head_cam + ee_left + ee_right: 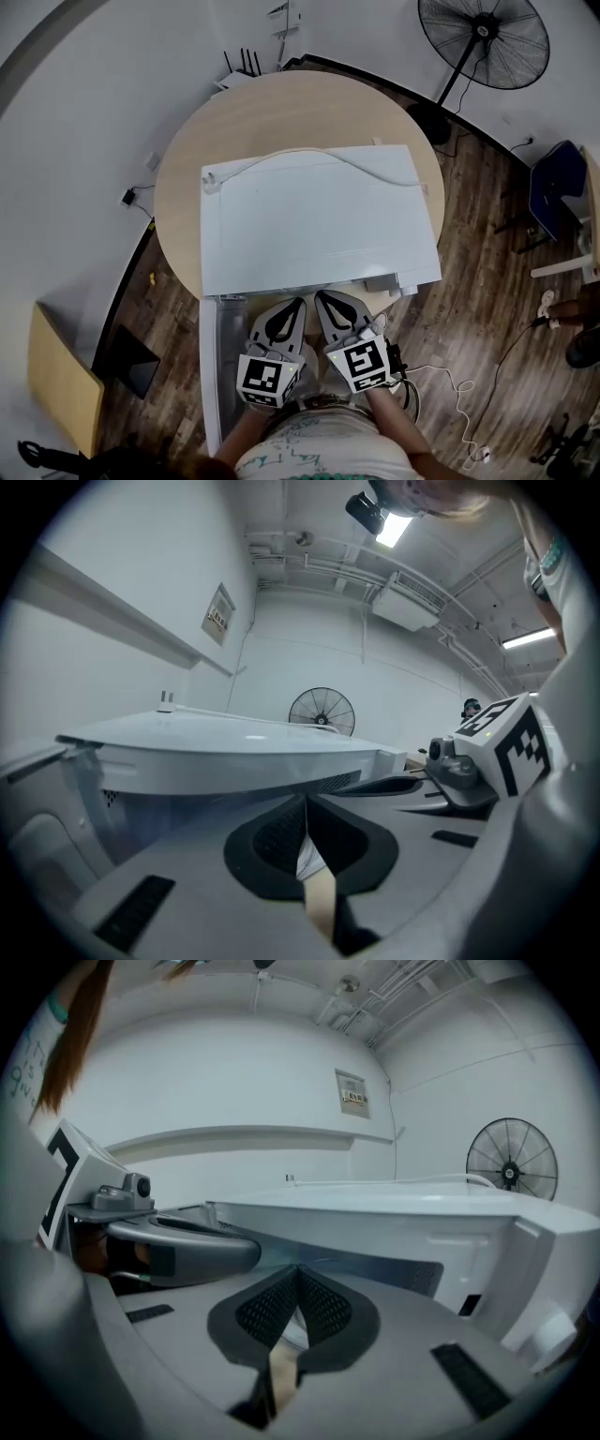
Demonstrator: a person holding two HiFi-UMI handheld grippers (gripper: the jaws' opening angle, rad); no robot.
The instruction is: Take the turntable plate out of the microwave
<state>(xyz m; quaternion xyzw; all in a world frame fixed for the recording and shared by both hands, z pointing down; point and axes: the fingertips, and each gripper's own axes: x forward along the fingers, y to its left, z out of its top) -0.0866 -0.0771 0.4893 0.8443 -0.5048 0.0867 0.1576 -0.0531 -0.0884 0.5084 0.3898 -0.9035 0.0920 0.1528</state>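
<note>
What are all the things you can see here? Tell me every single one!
microwave: one, white, on the round table, door swung open
round table: one, light wood, middle of the room
cable: one, white, across the microwave's top
fan: one, black, standing far right
chair, it seems: one, blue, right edge
floor: dark wood planks
left tongs: one, grey, shut, empty, before the microwave
right tongs: one, grey, shut, empty, beside the left

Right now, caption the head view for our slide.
Left hand-held gripper and right hand-held gripper, both shut, side by side before a microwave on a round table.
</note>
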